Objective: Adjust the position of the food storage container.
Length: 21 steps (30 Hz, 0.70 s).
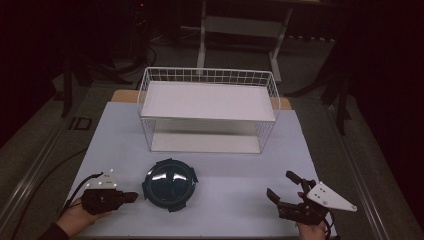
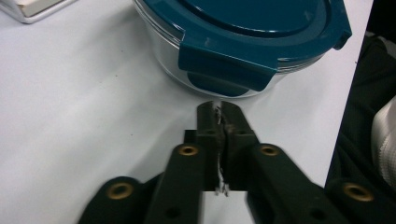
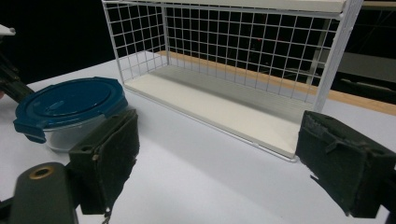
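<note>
A round clear container with a dark blue clip-on lid sits on the white table near the front, left of centre. My left gripper rests just to its left, jaws shut and empty, pointing at one of the lid's clips; the tips stop a little short of the container. My right gripper is at the front right, jaws wide open with nothing between them. In the right gripper view the container lies to the left, beyond the left pad.
A white wire shelf rack with two boards stands at the middle back of the table; its open front faces me. A person's hands hold both grippers at the front edge. The room beyond is dark, with a table frame behind.
</note>
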Each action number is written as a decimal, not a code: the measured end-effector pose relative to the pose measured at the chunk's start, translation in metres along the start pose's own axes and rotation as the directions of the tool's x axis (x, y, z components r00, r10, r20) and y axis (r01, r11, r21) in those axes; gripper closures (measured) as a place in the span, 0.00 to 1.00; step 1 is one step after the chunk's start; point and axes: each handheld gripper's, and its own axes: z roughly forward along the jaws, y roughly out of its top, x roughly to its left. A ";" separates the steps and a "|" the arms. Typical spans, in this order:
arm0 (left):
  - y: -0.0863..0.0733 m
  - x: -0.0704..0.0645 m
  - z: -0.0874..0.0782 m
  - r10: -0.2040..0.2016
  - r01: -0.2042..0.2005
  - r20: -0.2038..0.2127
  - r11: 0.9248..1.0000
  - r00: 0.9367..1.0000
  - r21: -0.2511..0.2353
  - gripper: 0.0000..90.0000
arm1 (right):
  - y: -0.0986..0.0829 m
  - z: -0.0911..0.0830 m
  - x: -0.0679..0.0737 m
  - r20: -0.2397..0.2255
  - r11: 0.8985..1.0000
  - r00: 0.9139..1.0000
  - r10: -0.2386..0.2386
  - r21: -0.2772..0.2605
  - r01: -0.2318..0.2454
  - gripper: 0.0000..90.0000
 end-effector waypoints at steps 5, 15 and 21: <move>0.005 0.002 0.005 -0.008 0.008 0.007 1.000 1.000 0.007 1.00 | 0.000 0.000 0.000 0.000 1.000 1.000 0.002 -0.001 -0.002 0.15; 0.013 0.003 0.006 -0.003 0.003 0.008 1.000 1.000 -0.002 1.00 | 0.000 0.000 -0.001 0.001 1.000 1.000 0.005 0.000 -0.005 0.15; 0.016 0.004 0.007 -0.012 0.012 0.003 1.000 1.000 0.004 1.00 | -0.001 0.001 -0.001 -0.005 1.000 1.000 0.008 0.007 -0.008 0.15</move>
